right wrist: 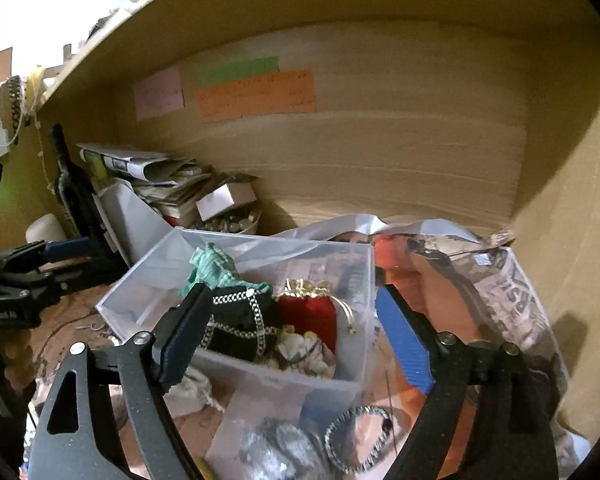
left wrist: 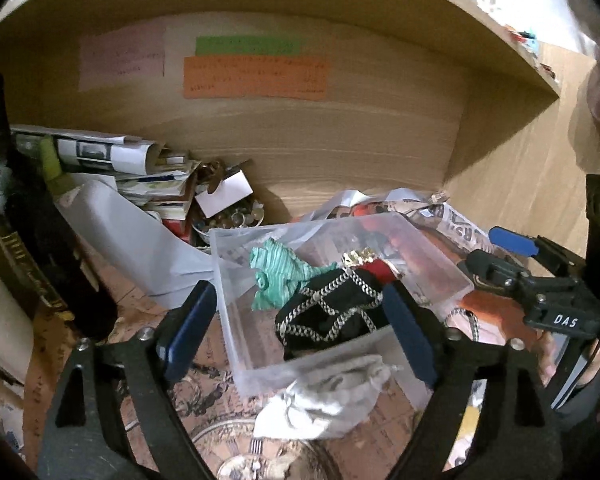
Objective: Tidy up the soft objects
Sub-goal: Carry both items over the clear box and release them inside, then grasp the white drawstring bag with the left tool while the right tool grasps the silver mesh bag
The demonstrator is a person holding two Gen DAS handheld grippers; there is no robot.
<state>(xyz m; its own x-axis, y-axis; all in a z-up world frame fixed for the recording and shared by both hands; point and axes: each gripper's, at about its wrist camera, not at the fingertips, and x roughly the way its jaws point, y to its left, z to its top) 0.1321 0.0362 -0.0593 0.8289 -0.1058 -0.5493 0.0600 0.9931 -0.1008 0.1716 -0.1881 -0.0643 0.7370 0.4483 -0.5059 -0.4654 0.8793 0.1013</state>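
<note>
Roughly halfway: green pouch [left wrist: 278, 276], black pouch [left wrist: 328, 316] and red pouch [right wrist: 310, 314] already in the clear box [left wrist: 236, 344]. Grey pouch [left wrist: 328, 400] left outside, on the shelf. Left tongs [left wrist: 300, 336] and right tongs [right wrist: 294, 336] wide open, holding nothing.

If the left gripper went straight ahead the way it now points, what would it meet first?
Probably the black pouch in the clear plastic box, which sits between the open left gripper fingers; depth is uncertain, so the box's near wall might come first.

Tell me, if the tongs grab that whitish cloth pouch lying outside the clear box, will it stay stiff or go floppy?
Probably floppy: the whitish pouch looks crumpled and slumped against the clear box. It seems light, so it may sag either side of the tongs. It shouldn't roll, being soft and lumpy.
</note>
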